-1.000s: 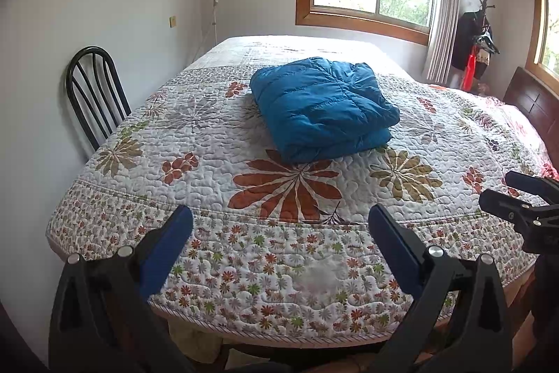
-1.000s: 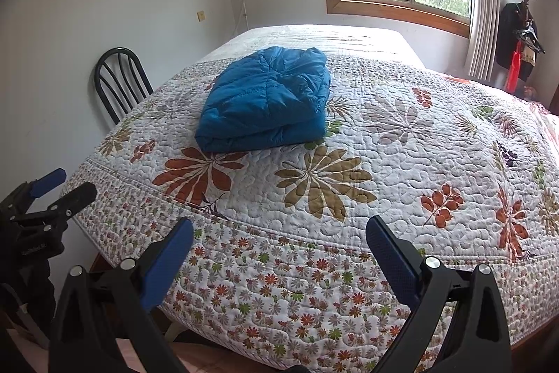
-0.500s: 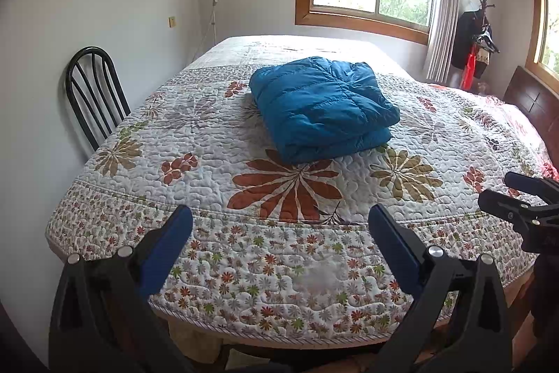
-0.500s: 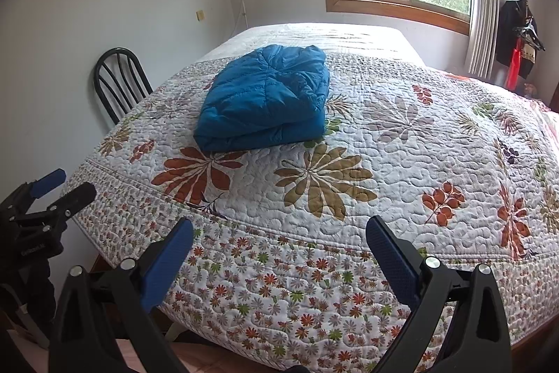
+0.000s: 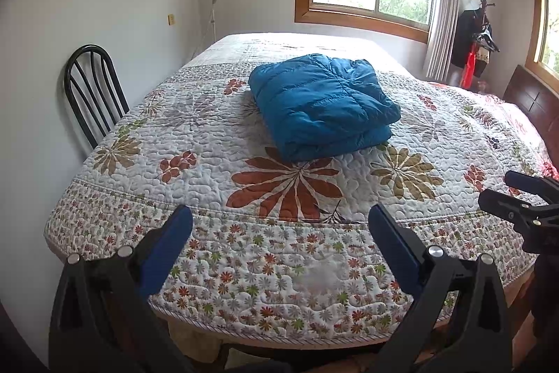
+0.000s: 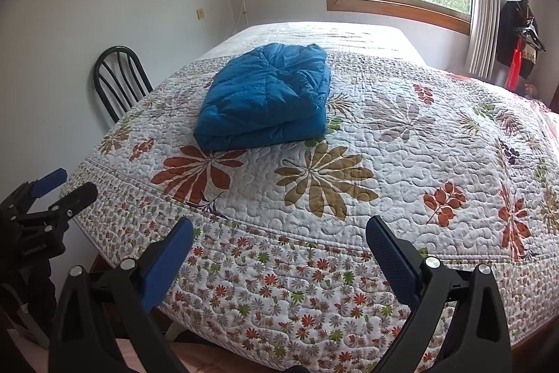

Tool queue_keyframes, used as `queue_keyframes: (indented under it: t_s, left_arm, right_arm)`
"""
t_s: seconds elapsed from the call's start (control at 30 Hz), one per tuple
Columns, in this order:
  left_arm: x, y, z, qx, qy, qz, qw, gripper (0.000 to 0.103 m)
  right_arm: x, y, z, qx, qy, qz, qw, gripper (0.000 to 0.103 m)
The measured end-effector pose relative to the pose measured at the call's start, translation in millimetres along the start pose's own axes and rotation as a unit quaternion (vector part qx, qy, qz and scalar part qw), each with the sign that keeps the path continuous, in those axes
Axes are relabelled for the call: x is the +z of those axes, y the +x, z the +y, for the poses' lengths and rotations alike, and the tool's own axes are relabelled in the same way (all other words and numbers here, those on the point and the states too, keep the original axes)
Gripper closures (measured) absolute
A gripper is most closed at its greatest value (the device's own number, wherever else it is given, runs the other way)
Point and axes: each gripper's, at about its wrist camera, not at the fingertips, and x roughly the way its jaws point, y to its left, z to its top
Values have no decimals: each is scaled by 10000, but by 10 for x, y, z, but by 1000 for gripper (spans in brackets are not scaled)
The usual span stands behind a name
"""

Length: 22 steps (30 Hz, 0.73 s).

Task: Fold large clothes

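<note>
- Nothing of note has changed over the last second: both views show the same scene, with only a very slight drift of the cameras, and the blue padded jacket (image 5: 323,105) lies in the same spot on the quilted bedspread (image 5: 216,142).
- Both tools hang short of the near edge of the bed; the left gripper (image 5: 279,226) has its jaws spread wide with nothing between them, and the right gripper (image 6: 279,236) is likewise released and empty.
- Judging from this, the folding looks finished: the jacket is doubled into a compact, thick rectangle, layers stacked, with no sleeve trailing out that I can see.
- From the left gripper, the jacket sits ahead and slightly right, well apart, past the large rust-coloured flower.
- From the right gripper, it sits ahead and to the left, equally far off, near the black chair (image 6: 120,81) side of the bed.
</note>
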Motion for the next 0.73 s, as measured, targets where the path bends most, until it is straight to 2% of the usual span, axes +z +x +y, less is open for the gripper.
queue_keyframes:
  t_s: [0.73]
  left_arm:
    - [16, 96, 44, -26, -15, 66, 10000, 3]
  right_arm:
    - [9, 118, -79, 33, 30, 144, 9999, 4]
